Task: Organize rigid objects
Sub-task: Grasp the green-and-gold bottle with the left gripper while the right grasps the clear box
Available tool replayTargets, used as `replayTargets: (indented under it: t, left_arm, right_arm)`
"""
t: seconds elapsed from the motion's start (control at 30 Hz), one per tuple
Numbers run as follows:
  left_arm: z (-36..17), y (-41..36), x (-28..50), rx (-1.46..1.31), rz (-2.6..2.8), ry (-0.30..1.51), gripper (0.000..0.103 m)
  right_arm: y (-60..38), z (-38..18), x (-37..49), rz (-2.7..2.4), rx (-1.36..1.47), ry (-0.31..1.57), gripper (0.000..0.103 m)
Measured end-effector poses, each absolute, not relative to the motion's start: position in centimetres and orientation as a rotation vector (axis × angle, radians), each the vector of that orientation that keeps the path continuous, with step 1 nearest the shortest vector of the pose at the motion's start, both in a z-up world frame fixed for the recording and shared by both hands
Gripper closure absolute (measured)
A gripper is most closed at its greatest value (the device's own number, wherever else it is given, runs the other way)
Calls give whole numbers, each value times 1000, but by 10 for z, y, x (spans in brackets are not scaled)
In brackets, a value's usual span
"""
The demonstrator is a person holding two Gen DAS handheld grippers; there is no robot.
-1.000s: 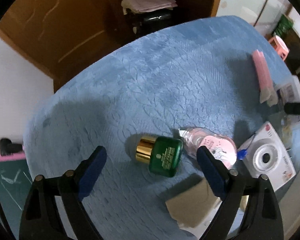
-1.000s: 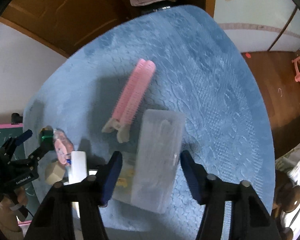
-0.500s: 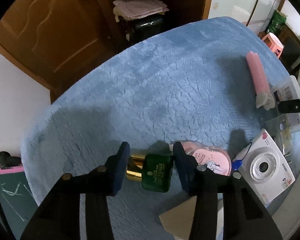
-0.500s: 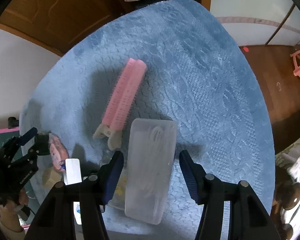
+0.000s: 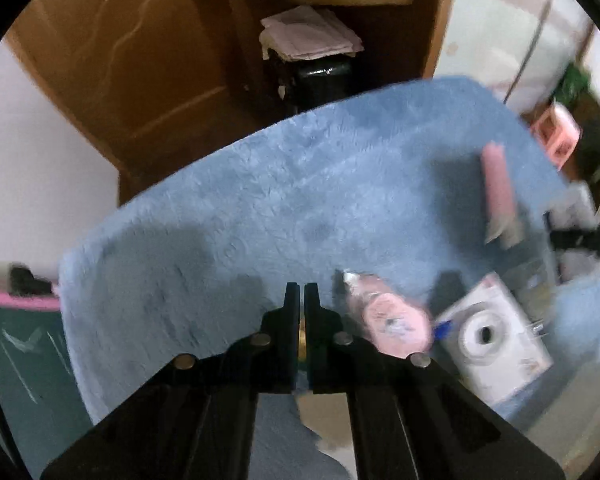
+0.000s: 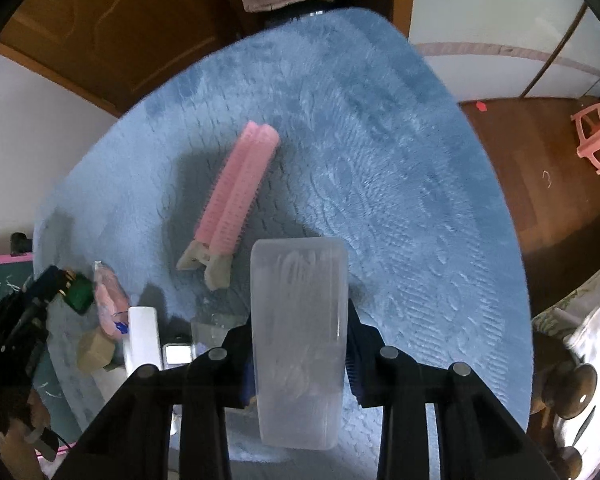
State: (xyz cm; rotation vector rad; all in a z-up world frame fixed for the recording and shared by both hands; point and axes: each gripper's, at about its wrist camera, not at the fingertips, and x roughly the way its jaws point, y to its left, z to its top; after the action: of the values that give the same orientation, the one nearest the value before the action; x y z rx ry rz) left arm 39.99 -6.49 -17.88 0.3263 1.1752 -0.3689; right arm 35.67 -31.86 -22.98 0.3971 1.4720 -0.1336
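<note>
Right wrist view: right gripper (image 6: 300,344) clamps a frosted clear plastic box (image 6: 298,344) above the blue blanket (image 6: 380,160). Left gripper (image 5: 302,304), angled downward, pinches the green gold-capped bottle (image 6: 76,294).

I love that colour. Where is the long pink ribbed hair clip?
In the right wrist view, the long pink ribbed hair clip lies on the blue mat, just up-left of the clear plastic box.

left gripper (image 5: 302,300): fingers nearly together, thin gap, gold sliver showing in it
blue cloth (image 5: 260,208): covers table, below the fingers
pink tape dispenser (image 5: 392,326): just right of fingers, blurred
white camera (image 5: 496,336): right of dispenser, near edge
pink hair clip (image 5: 498,184): far right
wooden cabinet (image 5: 140,52): far side
</note>
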Motion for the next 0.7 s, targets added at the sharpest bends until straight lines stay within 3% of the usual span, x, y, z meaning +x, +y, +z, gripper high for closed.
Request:
replayTargets:
  t: [0.2,0.27,0.4,0.43,0.7]
  left_arm:
    - [-174,-59,399,325,-353,1223,98]
    - [-176,-55,400,287,-353,1256,87]
    - [-180,-49,398,211,-372,1294,44]
    - [-180,-49,396,209,-368,1290,38]
    - [-207,-52,401,192,-341,1379,38]
  right_arm:
    - [-317,-198,346,-136,368,1411,68]
    - [-316,-191,336,-145,344,1393,68]
    - [-323,-188,334,-146,357,1396,68]
    - [-323,-190,333,-146,358,1396,68]
    - [-326,-201,323,-156,393,1421,68]
